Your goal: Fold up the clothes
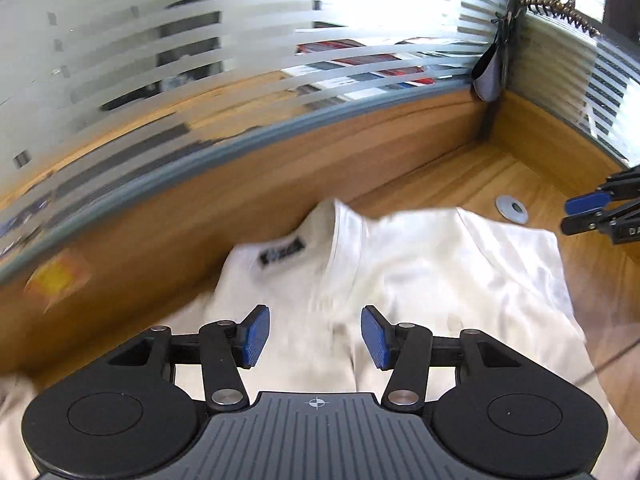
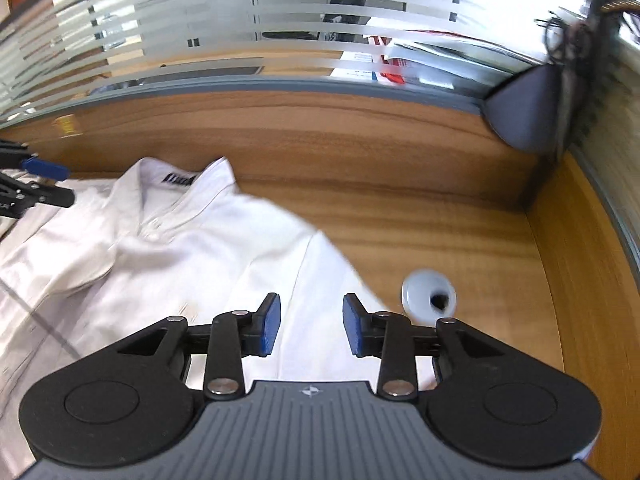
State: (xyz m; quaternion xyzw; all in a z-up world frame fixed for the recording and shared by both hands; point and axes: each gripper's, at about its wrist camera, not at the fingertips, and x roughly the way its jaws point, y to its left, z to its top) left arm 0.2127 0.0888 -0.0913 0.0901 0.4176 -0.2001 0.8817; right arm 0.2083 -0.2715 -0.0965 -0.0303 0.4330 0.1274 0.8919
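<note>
White shirt lies collar-up on the desk, partly folded at most, further folds judged outstanding; left gripper and right gripper both hover above it, jaws apart, empty.

Not much you can actually read here. The white collared cotton shirt has a black woven neck label inside the collar with white lettering, but it's too blurred to make out in either view. In the left wrist view, the black right hand-held gripper shows white letters "DA" at the frame edge, the rest cut off. The red, white and blue printed papers behind the frosted striped glass partition have print on them, unreadable.
</note>
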